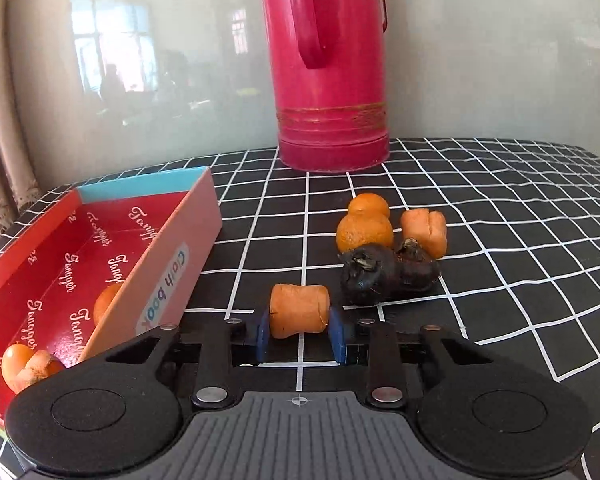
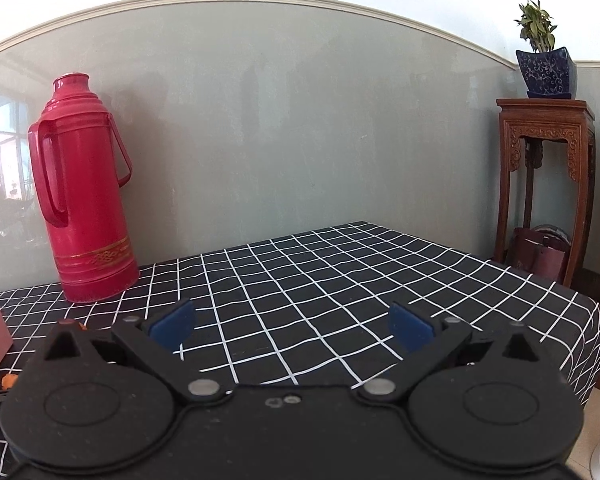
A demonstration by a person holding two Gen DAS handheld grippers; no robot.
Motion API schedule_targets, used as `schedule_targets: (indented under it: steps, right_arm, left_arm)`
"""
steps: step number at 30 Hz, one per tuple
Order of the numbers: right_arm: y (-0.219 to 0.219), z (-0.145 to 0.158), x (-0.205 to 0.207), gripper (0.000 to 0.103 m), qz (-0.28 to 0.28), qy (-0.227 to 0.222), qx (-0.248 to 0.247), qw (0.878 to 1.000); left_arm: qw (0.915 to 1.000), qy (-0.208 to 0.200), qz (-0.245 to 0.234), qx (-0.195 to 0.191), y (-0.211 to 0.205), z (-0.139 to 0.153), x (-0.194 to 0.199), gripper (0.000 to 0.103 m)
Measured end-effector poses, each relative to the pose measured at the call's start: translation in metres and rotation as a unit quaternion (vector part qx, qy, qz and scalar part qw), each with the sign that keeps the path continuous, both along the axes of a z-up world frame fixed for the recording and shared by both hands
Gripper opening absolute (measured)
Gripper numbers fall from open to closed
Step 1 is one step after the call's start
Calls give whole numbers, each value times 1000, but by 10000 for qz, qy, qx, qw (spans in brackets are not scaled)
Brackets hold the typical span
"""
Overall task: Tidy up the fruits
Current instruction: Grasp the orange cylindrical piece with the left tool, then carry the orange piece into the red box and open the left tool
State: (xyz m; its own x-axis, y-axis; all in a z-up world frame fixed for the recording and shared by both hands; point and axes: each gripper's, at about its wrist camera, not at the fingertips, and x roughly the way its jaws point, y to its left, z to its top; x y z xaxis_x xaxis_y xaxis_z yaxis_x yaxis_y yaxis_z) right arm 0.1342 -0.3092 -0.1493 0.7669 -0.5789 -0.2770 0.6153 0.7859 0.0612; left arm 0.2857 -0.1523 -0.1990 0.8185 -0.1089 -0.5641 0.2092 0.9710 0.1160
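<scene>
Orange against the black checked tablecloth (image 1: 480,208), a stubby carrot piece (image 1: 299,310) lies crosswise between the blue pads of the left gripper (image 1: 300,338), which are drawn in against its two ends and hold it. At about one o'clock from it sit two dark, knobbly fruits (image 1: 388,276), touching each other. Just beyond them, toward twelve, are two tangerines (image 1: 365,228), and a second carrot piece (image 1: 424,232) lies beside these. At nine o'clock a red cardboard box (image 1: 100,240) stands open, with several orange pieces inside near its low end. A red thermos (image 1: 328,80) stands at twelve o'clock by the wall.

From the right wrist, the right gripper (image 2: 292,326) has its blue pads spread wide with nothing between them, over bare cloth, the thermos at ten o'clock. A potted plant (image 2: 544,64) tops a wooden stand (image 2: 544,176) at two o'clock.
</scene>
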Motion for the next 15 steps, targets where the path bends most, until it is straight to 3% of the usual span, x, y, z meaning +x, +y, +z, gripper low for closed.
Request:
schedule_targets:
  steps: [9, 15]
  right_arm:
    - [13, -1, 5, 97, 196, 24, -128, 9997]
    - [33, -4, 16, 97, 436, 108, -189, 9988]
  left_arm:
    - [9934, -1026, 513, 92, 28, 30, -24, 31]
    - [9875, -909, 1285, -6, 80, 41, -17, 31]
